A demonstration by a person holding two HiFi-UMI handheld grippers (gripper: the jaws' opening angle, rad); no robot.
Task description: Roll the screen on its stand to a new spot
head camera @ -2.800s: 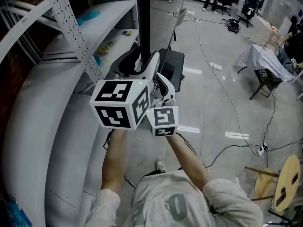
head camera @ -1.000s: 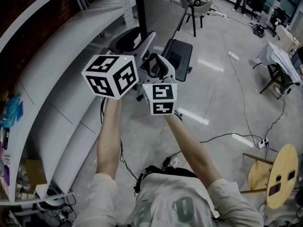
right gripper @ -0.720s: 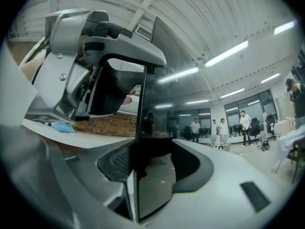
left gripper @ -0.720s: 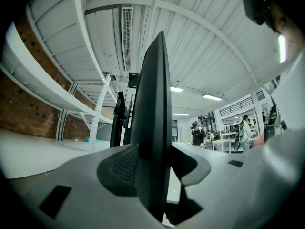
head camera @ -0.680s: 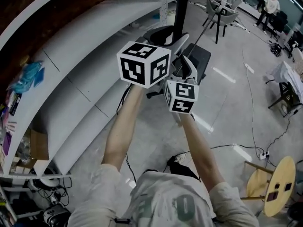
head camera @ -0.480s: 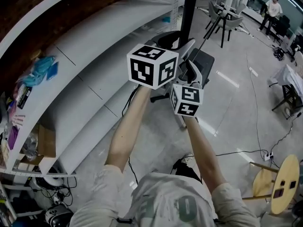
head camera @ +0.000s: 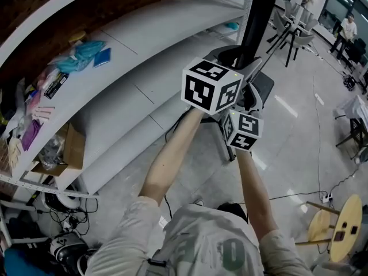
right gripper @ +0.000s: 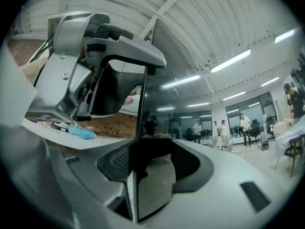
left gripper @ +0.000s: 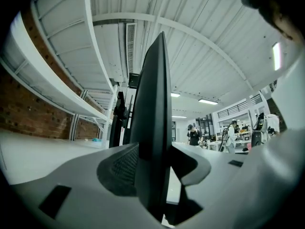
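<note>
In the head view both arms reach toward the upper right of the frame, where the left gripper (head camera: pixel 246 71) and, just below it, the right gripper (head camera: pixel 250 103) meet the dark upright screen (head camera: pixel 260 16); its stand base (head camera: pixel 265 86) sits on the grey floor just right of them, beside the long white shelves (head camera: pixel 132 68) that fill the left half. Chairs (head camera: pixel 296 36) and people stand well apart in the upper right corner, and a cable (head camera: pixel 299 195) lies on the floor at the lower right. In the left gripper view the screen rises edge-on through the centre of the frame, and the jaws stand partway apart with that edge pinched between their pads – a firm hold, as far as we can see. In the right gripper view the same edge runs up the middle with the glossy face to its right; this gripper's jaws likewise stand partway apart and are closed on the panel, and the left gripper shows clamped higher on the same edge, upper left. We judge the roll to be under way – the screen is gripped and stands out on open floor. What is left is to reach the new spot, settle the stand and let go.
</note>
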